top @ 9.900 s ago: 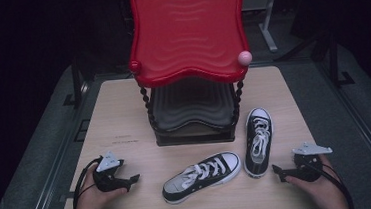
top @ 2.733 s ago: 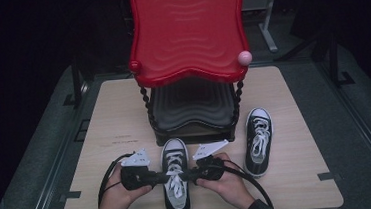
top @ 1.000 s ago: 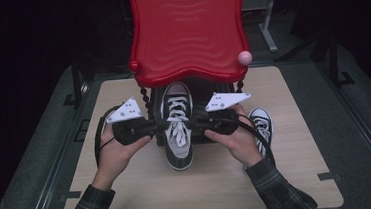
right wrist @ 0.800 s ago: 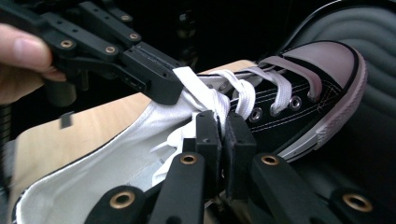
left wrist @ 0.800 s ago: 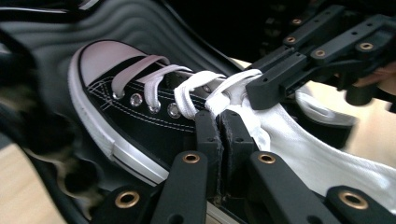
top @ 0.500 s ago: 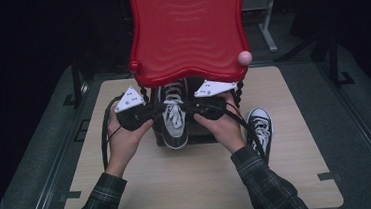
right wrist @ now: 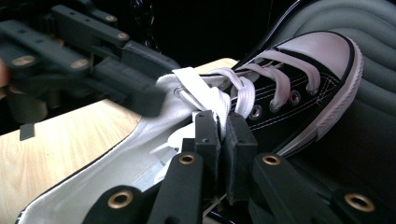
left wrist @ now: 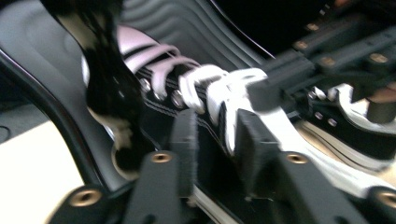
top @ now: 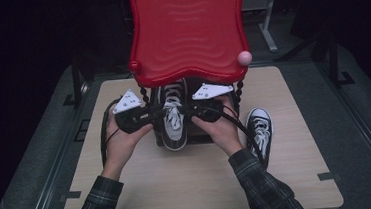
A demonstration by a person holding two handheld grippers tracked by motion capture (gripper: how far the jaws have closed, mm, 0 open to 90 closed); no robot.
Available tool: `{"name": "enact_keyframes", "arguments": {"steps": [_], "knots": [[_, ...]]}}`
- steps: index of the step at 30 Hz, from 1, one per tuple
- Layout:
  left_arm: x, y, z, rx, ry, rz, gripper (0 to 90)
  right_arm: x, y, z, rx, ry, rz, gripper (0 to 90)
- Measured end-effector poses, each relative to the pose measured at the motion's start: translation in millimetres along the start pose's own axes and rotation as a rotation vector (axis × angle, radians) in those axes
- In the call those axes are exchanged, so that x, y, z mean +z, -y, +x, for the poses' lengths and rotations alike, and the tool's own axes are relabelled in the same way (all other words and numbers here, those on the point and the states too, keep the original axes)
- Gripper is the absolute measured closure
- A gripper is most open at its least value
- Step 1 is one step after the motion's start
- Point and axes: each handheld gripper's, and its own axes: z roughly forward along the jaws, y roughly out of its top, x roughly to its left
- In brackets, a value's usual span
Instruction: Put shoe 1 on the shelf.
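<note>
The right gripper (right wrist: pixel 219 140) has its jaws clamped on the sneaker (top: pixel 173 116) collar; the left gripper (left wrist: pixel 217 154) has just been opening, jaws apart astride the other side. The sneaker sits toe-in on the rack's lower black shelf (top: pixel 155 94) on the tabletop (top: pixel 190 184). Placing looks nearly done; next, release the right grip and withdraw.

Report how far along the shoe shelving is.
Done: one black sneaker lies toe-first on the lower black shelf under the red top tray. In hand: the right tongs pinch its collar, while the left tongs have just been opening, the collar between them but not pressed. Left: the second sneaker waits on the wooden table.
</note>
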Motion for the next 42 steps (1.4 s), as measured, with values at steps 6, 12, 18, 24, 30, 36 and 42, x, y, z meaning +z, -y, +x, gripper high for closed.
{"name": "enact_keyframes", "arguments": {"steps": [6,12,18,24,30,36,42], "knots": [[-16.1,16.0,-9.6,0.017,0.044,0.021,47.2,-3.0,-0.9,-0.7,0.025,-0.023,-0.022,75.5],[-27.2,33.7,-22.5,0.04,0.072,0.03,41.2,-14.1,-2.4,3.2,0.018,-0.036,-0.023,66.1],[-28.3,53.1,-32.3,0.061,0.075,0.077,40.4,-35.4,4.5,7.6,-0.006,-0.048,-0.031,57.7],[-22.7,68.1,-34.7,0.069,0.067,0.108,38.9,-50.4,27.4,12.9,-0.004,-0.048,0.006,49.7],[-13.7,73.1,-38.5,0.102,0.059,0.116,37.9,-40.4,61.3,19.3,-0.004,-0.067,0.096,47.5],[-6.0,76.2,-41.3,0.111,0.03,0.119,37.3,-23.7,77.9,27.4,-0.031,-0.086,0.143,46.5],[-0.1,77.3,-43.0,0.119,0.03,0.124,36.1,-11.0,80.4,35.1,-0.059,-0.083,0.153,43.9]]}}
